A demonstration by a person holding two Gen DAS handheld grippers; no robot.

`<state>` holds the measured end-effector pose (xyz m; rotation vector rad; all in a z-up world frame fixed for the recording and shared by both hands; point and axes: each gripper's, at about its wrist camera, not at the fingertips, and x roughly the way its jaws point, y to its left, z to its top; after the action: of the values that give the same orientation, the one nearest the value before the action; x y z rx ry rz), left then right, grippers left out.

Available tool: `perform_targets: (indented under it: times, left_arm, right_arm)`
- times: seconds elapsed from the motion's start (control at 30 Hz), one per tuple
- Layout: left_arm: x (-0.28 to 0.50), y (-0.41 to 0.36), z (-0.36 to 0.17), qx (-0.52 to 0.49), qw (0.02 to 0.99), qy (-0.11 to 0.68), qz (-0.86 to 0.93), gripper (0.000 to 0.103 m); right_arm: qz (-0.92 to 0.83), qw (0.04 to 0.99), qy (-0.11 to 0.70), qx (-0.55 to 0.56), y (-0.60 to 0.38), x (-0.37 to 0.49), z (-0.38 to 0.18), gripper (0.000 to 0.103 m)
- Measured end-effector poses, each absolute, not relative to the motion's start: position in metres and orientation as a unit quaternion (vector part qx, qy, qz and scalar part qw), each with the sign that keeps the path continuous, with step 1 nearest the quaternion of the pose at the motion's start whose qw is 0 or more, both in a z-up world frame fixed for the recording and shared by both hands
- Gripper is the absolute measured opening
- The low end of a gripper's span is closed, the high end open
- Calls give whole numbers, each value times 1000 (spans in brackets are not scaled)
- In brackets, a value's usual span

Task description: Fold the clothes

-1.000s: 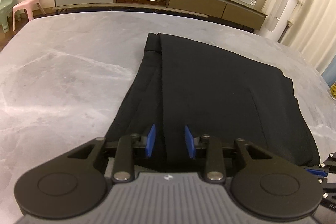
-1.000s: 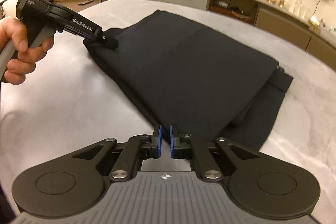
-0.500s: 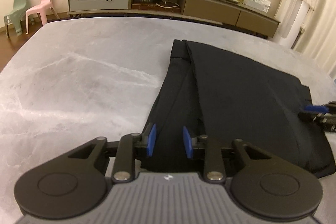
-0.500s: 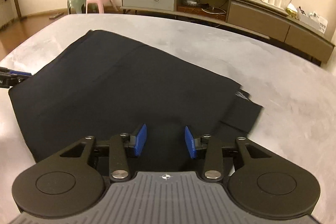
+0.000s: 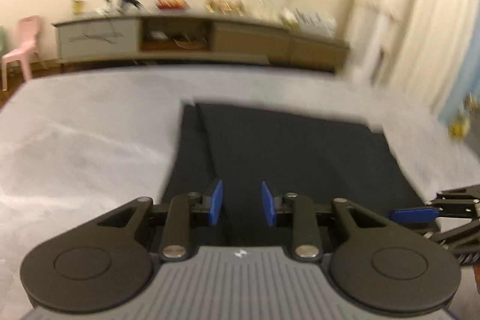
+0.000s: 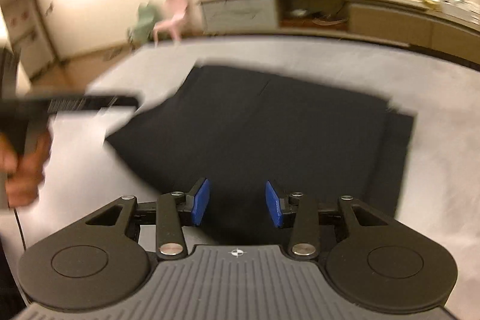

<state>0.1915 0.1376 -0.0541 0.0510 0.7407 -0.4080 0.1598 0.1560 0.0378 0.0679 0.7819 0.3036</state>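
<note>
A black folded garment (image 5: 288, 152) lies flat on the grey marble table (image 5: 84, 140); it also shows in the right wrist view (image 6: 270, 125). My left gripper (image 5: 241, 206) is open and empty above the garment's near edge. My right gripper (image 6: 237, 206) is open and empty above its near edge on the other side. The right gripper's blue fingertip (image 5: 415, 214) shows at the right of the left wrist view. The left gripper, held in a hand (image 6: 24, 167), shows blurred at the left of the right wrist view. Both views are motion-blurred.
A long low sideboard (image 5: 195, 38) with small items on top stands along the far wall. Small pink (image 5: 21, 50) and green (image 6: 145, 20) chairs stand at its left. White curtains (image 5: 420, 5) hang at the right. Bare table surrounds the garment.
The right gripper opened a second ago and let go of the garment. Both grippers have lifted and drawn back from the cloth, which now lies flat.
</note>
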Motion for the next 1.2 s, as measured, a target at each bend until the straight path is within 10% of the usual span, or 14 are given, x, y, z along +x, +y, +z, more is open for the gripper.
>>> perform_targets:
  times: [0.33, 0.37, 0.43, 0.5, 1.2]
  left_arm:
    - [188, 151, -53, 30, 907, 399, -133, 36]
    - [179, 151, -45, 33, 913, 385, -129, 51]
    - [159, 149, -33, 13, 923, 360, -136, 82]
    - [140, 144, -29, -27, 927, 345, -146, 103]
    - [87, 49, -37, -56, 912, 376, -155, 103]
  right_arm:
    - [104, 912, 397, -1, 146, 129, 35, 46]
    - [93, 912, 399, 10, 140, 122, 39, 50]
    - [70, 918, 390, 20, 135, 104, 45, 91]
    - [47, 924, 379, 24, 131, 96, 47, 101]
    - [7, 928, 369, 41, 100, 79, 27, 102]
